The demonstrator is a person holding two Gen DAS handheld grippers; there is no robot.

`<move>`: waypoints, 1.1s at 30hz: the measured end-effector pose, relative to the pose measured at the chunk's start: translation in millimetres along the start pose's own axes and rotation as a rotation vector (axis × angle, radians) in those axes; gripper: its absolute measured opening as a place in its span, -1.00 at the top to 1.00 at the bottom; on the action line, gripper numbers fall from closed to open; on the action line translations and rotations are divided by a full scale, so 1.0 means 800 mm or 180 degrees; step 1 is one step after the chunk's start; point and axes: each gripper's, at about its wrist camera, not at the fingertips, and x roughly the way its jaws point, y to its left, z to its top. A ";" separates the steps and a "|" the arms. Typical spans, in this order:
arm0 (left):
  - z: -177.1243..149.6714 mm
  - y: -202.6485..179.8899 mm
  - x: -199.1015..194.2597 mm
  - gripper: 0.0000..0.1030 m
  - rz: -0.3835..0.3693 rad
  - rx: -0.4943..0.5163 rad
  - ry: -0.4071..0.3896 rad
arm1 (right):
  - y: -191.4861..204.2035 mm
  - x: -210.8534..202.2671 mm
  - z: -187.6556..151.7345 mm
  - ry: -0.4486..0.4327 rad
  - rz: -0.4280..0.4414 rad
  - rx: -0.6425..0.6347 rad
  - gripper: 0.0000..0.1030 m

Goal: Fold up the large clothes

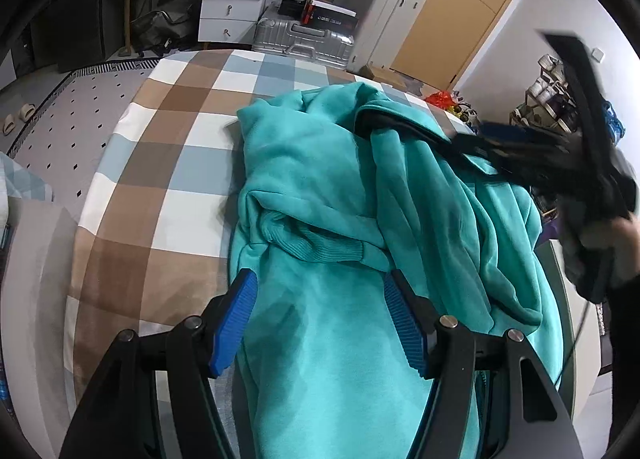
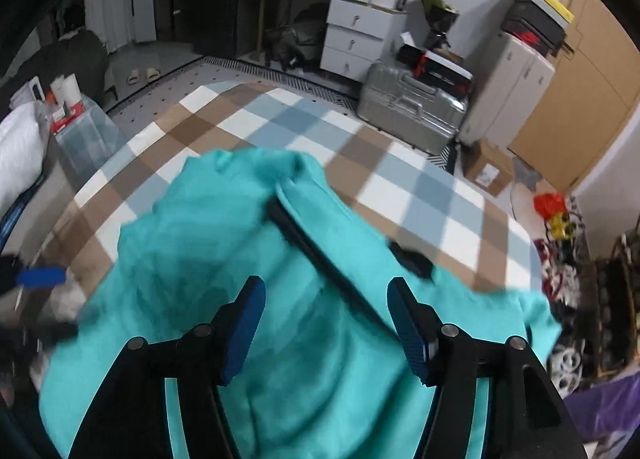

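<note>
A large teal sweatshirt (image 1: 328, 187) lies bunched on the checked bed cover (image 1: 168, 147), a ribbed cuff across its middle. My left gripper (image 1: 320, 291) is open just above the near part of the cloth, its blue pads (image 1: 236, 323) on either side of it. In the right wrist view the same sweatshirt (image 2: 224, 259) is spread below my right gripper (image 2: 326, 299), which is open and holds nothing. The right gripper also shows blurred at the right of the left wrist view (image 1: 560, 155), over the garment's dark-lined opening.
The checked bed cover (image 2: 360, 147) stretches beyond the garment. A silver suitcase (image 1: 304, 39), white drawers (image 1: 232, 3) and a white suitcase (image 1: 384, 15) stand past the bed's far edge. A cardboard box (image 2: 488, 171) and clutter (image 2: 560, 219) sit on the floor at right.
</note>
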 end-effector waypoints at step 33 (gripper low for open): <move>0.000 0.009 0.013 -0.18 0.0048 0.0099 0.0143 | -0.049 -0.062 -0.113 -0.0335 0.0527 0.1262 0.19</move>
